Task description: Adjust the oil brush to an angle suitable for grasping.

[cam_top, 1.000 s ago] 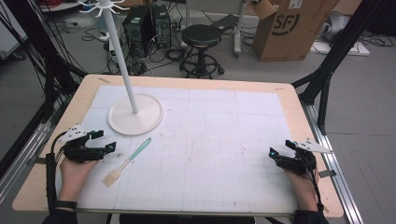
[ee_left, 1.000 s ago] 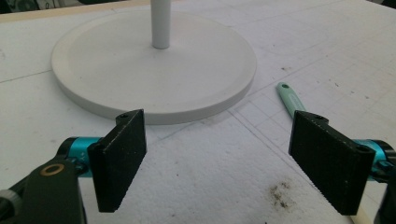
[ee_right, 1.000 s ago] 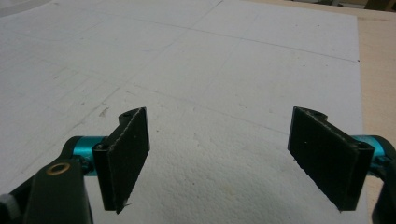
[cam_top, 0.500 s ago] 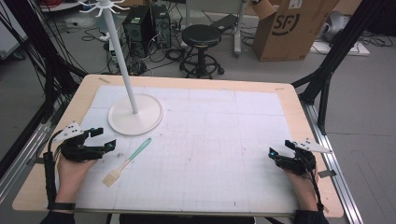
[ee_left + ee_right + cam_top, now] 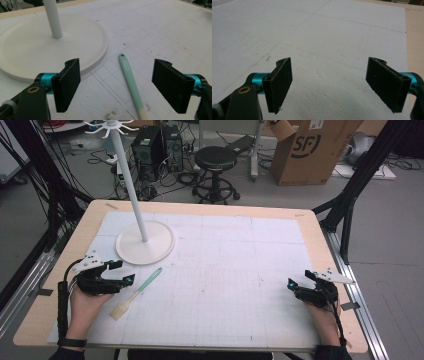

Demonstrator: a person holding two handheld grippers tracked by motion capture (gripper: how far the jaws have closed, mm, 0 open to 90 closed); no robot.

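Note:
A mint-green brush (image 5: 137,292) with a pale bristle end lies on the white mat (image 5: 230,270), pointing up toward the stand's round base (image 5: 160,245). My left gripper (image 5: 122,272) hovers just left of it, open; in the left gripper view the green handle (image 5: 128,75) runs between the two black jaws, touched by neither. The white stand's pole (image 5: 131,185) rises from its base (image 5: 25,50). At the mat's right edge my right gripper (image 5: 301,279) is open over bare mat (image 5: 324,65), holding nothing.
The wooden table rim (image 5: 200,207) frames the mat. Beyond the far edge stand a black stool (image 5: 215,165), a cardboard box (image 5: 310,150) and computer cases (image 5: 157,145) on the floor. Black frame legs (image 5: 350,205) flank the table.
The left gripper has shifted slightly right and forward, closer to the brush. The right gripper has hardly moved.

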